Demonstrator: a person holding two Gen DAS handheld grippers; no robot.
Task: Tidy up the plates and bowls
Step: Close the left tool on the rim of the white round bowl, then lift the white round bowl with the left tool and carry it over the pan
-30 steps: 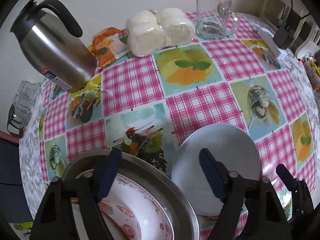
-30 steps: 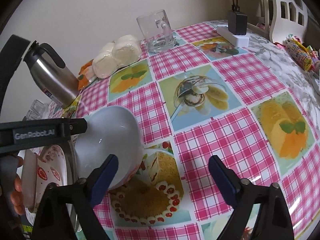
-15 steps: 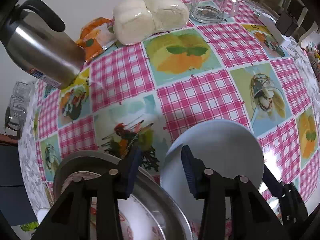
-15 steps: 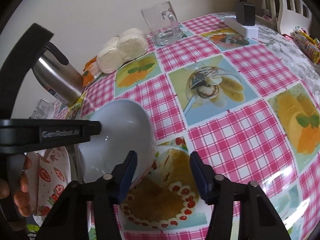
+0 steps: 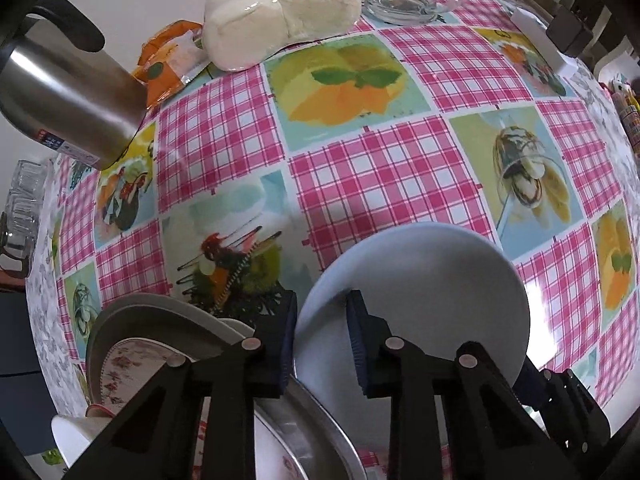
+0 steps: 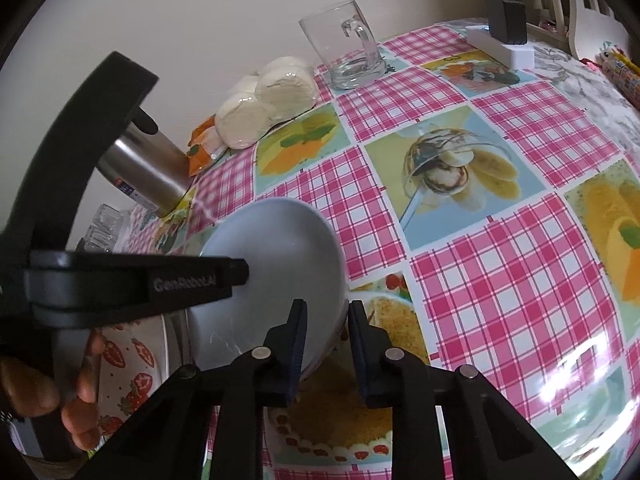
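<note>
A plain white bowl stands on the checked tablecloth, its left side over the rim of a metal tray. My left gripper points straight down over the bowl's left rim. Its jaws are closing, one pad outside the bowl and one inside, with a little gap showing. My right gripper is closing on the opposite rim of the white bowl, and its pads touch the wall on both sides. The tray holds a floral plate and a strawberry-patterned bowl.
A steel kettle, an orange packet, wrapped white buns and a glass mug line the wall side. A power strip lies far right. Small glasses sit at the left edge. A person's hand holds the left tool.
Both pairs of jaws have narrowed from wide to close around the white bowl's rim. The left gripper shifted from over the tray to the bowl's edge and sank a little.
</note>
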